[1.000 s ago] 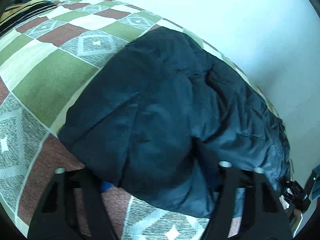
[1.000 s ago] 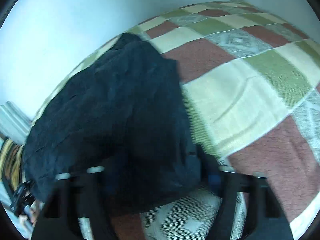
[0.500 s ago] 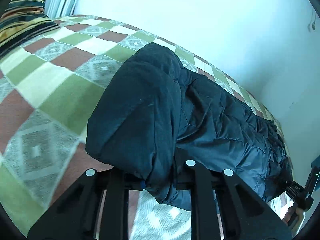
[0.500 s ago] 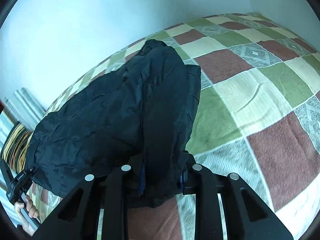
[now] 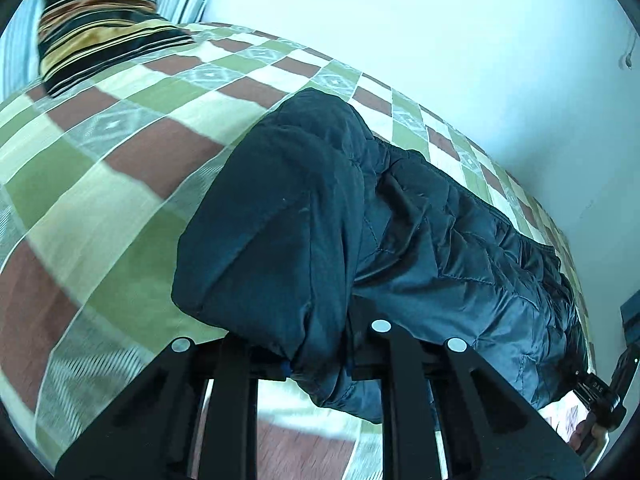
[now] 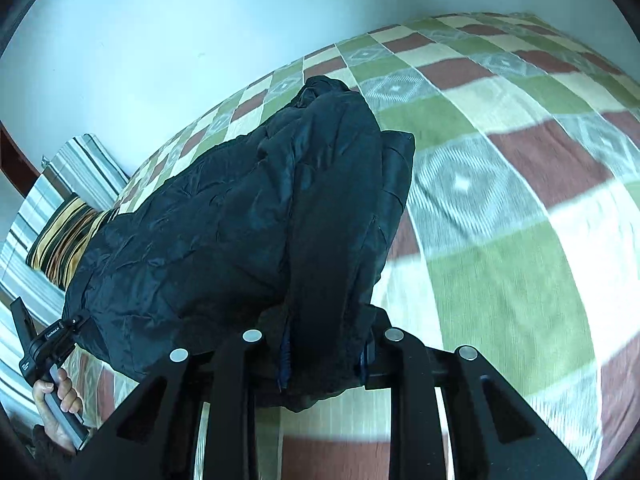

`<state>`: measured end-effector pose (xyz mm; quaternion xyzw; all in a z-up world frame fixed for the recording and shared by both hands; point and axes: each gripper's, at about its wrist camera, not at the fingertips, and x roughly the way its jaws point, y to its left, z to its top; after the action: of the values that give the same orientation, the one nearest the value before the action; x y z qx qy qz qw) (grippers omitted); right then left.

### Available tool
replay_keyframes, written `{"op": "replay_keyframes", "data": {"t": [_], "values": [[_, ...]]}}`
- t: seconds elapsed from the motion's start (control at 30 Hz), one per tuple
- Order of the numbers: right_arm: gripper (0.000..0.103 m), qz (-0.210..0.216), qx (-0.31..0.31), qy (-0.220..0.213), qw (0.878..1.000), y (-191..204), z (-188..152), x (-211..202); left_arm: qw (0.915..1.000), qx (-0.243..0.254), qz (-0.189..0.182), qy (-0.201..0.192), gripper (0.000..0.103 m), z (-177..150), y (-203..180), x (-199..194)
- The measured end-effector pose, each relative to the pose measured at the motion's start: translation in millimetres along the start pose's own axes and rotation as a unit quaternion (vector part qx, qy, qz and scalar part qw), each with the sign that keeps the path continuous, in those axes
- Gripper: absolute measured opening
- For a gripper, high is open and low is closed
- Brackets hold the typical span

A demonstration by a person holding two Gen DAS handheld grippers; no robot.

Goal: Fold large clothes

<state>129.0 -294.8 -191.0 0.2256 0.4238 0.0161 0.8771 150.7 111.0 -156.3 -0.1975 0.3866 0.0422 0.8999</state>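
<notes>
A dark navy quilted jacket [image 5: 320, 216] lies across a checked bedspread [image 5: 120, 160], its near edge raised off the bed. My left gripper [image 5: 318, 368] is shut on a bunched fold at one end of that edge. At the other end my right gripper [image 6: 324, 364] is shut on another thick fold of the jacket [image 6: 248, 216]. The cloth hangs stretched between the two grippers. In the left wrist view the other gripper [image 5: 600, 396] shows at the far right edge; in the right wrist view a hand [image 6: 56, 404] holds the other gripper at the lower left.
The bedspread [image 6: 500, 220] of green, brown and cream squares spreads to both sides of the jacket. A striped pillow [image 5: 100, 12] lies at the head of the bed. A pale wall [image 5: 440, 32] runs along the far side of the bed.
Both grippers went from open around the jacket's edge to shut on it. They then rose and pulled back, lifting the near edge so more bedspread and wall show.
</notes>
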Motion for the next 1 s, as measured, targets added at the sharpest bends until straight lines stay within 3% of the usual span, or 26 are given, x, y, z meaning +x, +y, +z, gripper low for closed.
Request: {"op": "replay_keyframes", "data": {"t": [0.17, 0.27, 0.37, 0.43, 0.5, 0.63, 0.7, 0.83, 1.0], "values": [[0.024, -0.004, -0.011, 0.010, 1.000, -0.5, -20.8, -5.4, 0.9999, -0.014, -0.004, 0.006, 0.018, -17.3, 15.8, -6.6], [0.030, -0.002, 0.004, 0.008, 1.000, -4.1, -19.3, -4.8, 0.9997, -0.022, -0.010, 0.009, 0.022, -18.2, 21.0, -1.4], [0.046, -0.017, 0.000, 0.008, 1.000, -4.7, -18.5, -7.7, 0.9997, -0.022, 0.001, 0.011, 0.034, -18.8, 21.1, 0.2], [0.055, -0.030, 0.000, 0.002, 1.000, -6.1, -17.8, -14.2, 0.9994, -0.031, 0.004, 0.012, 0.054, -19.9, 22.6, 0.6], [0.057, -0.050, -0.006, -0.013, 0.999, -6.3, -15.7, -23.9, 0.9991, -0.040, -0.002, 0.015, 0.067, -20.3, 24.9, 0.9], [0.058, -0.088, -0.010, -0.050, 0.995, -5.2, -4.7, -49.3, 0.9991, -0.041, -0.010, 0.010, 0.079, -21.1, 26.6, -4.8], [0.058, -0.091, -0.011, -0.066, 0.994, -0.7, 2.3, -59.2, 0.9991, -0.038, -0.011, 0.015, 0.079, -20.8, 29.0, -3.7], [0.056, -0.059, -0.031, -0.066, 0.996, 22.7, 6.7, -57.6, 0.9982, -0.056, -0.005, 0.022, 0.080, -21.6, 40.3, -1.5], [0.045, 0.000, -0.072, -0.016, 0.997, 75.5, 6.4, -15.8, 0.9981, -0.057, 0.000, 0.022, 0.080, -24.3, 51.2, -9.4]]}}
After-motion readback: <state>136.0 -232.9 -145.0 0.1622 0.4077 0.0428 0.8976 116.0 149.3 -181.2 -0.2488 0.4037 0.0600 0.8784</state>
